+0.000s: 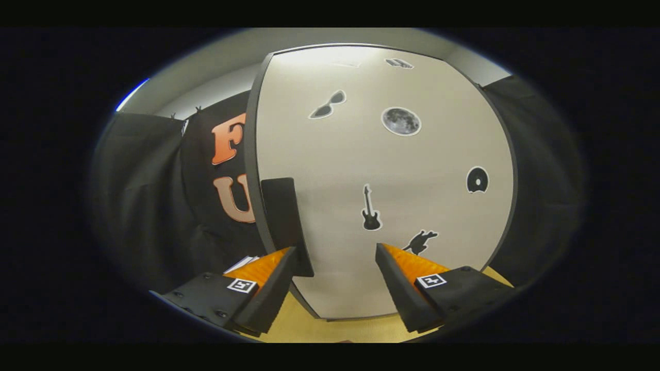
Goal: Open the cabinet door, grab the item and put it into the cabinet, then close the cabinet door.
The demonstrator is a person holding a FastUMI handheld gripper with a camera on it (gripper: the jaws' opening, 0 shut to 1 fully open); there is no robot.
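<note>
Cabinet door [381, 175] shut; gripper [335, 257] spread wide, holding nothing.
Handle [283, 221] just ahead of left finger. Fits pre-open or post-close stage; item location n/a.

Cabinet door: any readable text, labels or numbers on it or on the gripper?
None readable.
Cabinet door: picture stickers only, a guitar, a moon, sunglasses.
Gripper, open ahead of the door beside the black handle: square coded tags, no letters.
</note>
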